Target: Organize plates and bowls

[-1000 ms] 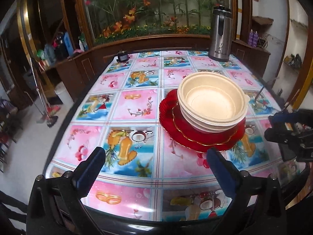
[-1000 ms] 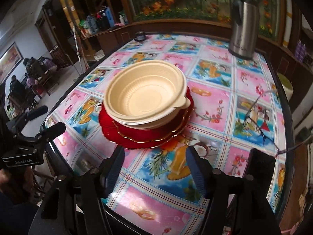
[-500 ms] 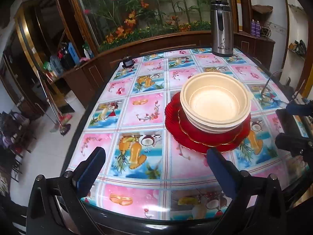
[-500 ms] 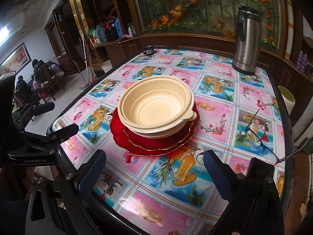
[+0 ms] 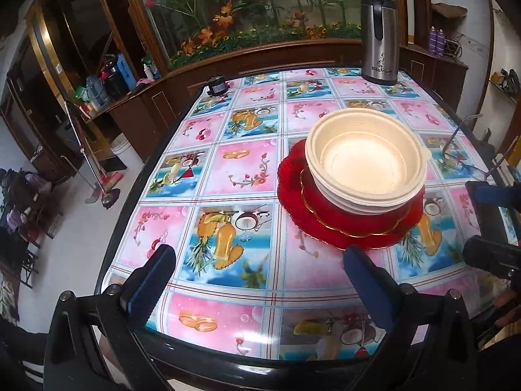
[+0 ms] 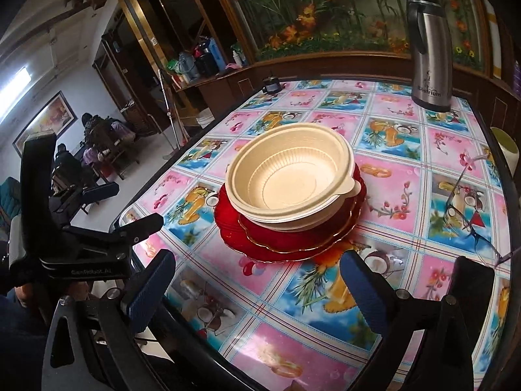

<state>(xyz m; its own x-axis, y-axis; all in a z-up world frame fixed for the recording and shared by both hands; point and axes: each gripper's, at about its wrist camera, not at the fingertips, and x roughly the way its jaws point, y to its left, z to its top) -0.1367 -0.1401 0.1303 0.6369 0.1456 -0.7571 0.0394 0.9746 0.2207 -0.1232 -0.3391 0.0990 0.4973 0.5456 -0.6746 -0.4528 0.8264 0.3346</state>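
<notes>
Your left gripper (image 5: 257, 273) has drawn back to the near edge of the glass-topped table with the pink and blue picture-tile cloth (image 5: 241, 176), its blue-padded jaws spread wide and holding nothing; a second ago it sat closer in, so the table now shows more of its left side and the floor beyond. Ahead of those jaws and off to their right stands the stack of cream ribbed plastic bowls (image 5: 366, 166), nested together and resting on the scalloped red plates with gold rims (image 5: 345, 228). Your right gripper (image 6: 257, 277) has also pulled away: a second ago its jaws were narrow and close under the plates, and now they stand wide and empty, with the stack straight ahead of the gap between them and well apart from the pads. Read together, both tools released and backing off suggests the stacking is done, or very nearly, since no loose plate or bowl shows elsewhere on the table. Far beyond the jaws, to the right, the tall stainless steel flask with the black handle (image 6: 429, 52) carries a word that reads something like "Bostrium". The body of the left tool, seen from the right wrist, is marked "GenRobot.AI". A pair of thin-framed spectacles (image 6: 469, 215) lies right of the right-hand jaw.
</notes>
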